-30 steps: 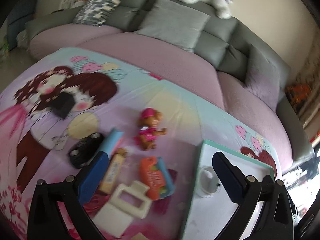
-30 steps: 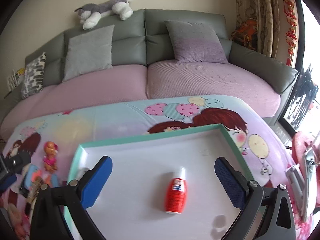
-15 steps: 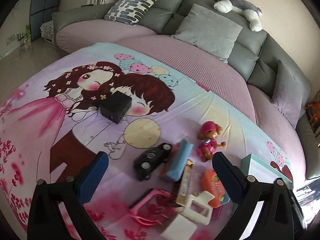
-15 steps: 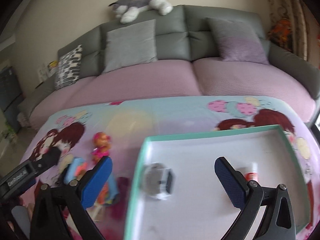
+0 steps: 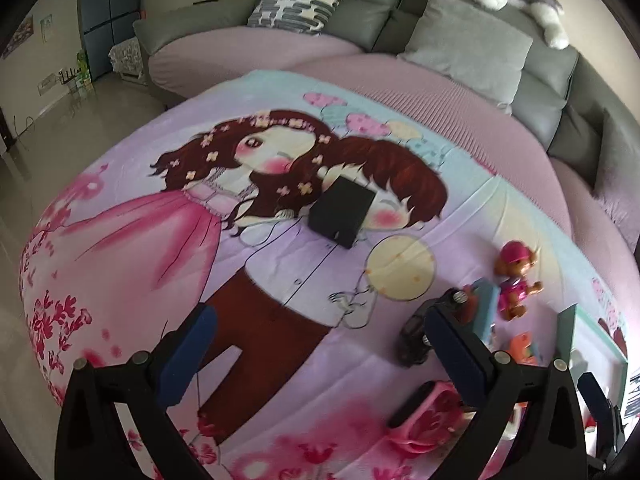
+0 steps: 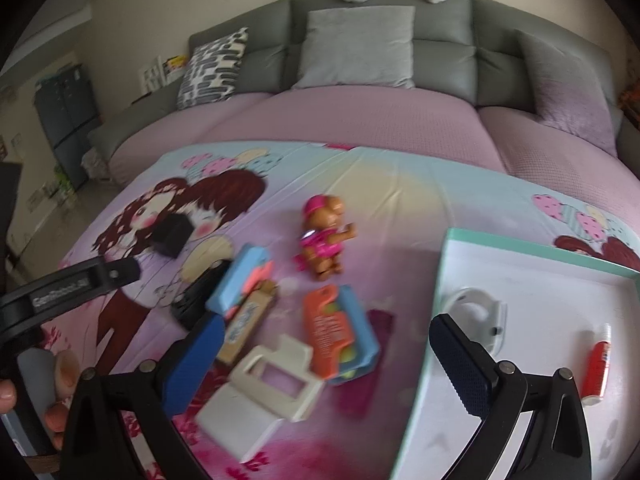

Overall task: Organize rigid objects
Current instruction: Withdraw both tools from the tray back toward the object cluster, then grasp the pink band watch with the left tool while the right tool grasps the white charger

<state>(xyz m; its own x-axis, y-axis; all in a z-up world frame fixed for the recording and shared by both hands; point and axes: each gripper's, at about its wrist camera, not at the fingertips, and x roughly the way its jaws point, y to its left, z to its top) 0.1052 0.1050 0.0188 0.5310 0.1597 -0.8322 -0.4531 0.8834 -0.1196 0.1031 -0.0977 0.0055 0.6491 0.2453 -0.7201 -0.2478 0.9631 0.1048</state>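
Left wrist view: the left tool (image 5: 316, 356) hangs with its blue pads spread wide and nothing between them, over the cartoon-printed cloth (image 5: 168, 240) on the bench. A black box (image 5: 342, 212) lies ahead of the gap, well apart. A black toy car (image 5: 414, 338) sits just behind the right pad, with the pup figure (image 5: 516, 280) further right and the tray's green rim (image 5: 566, 332) at the edge.

Right wrist view: the right tool (image 6: 324, 360) is also spread and empty. A cream plastic frame (image 6: 268, 388) and an orange-and-blue pack (image 6: 340, 336) lie between its pads, near the tips; whether they touch is unclear. The white tray (image 6: 540, 280) lies to the right, holding a round white piece (image 6: 476, 316) behind the right pad and a red tube (image 6: 598, 364) further right.
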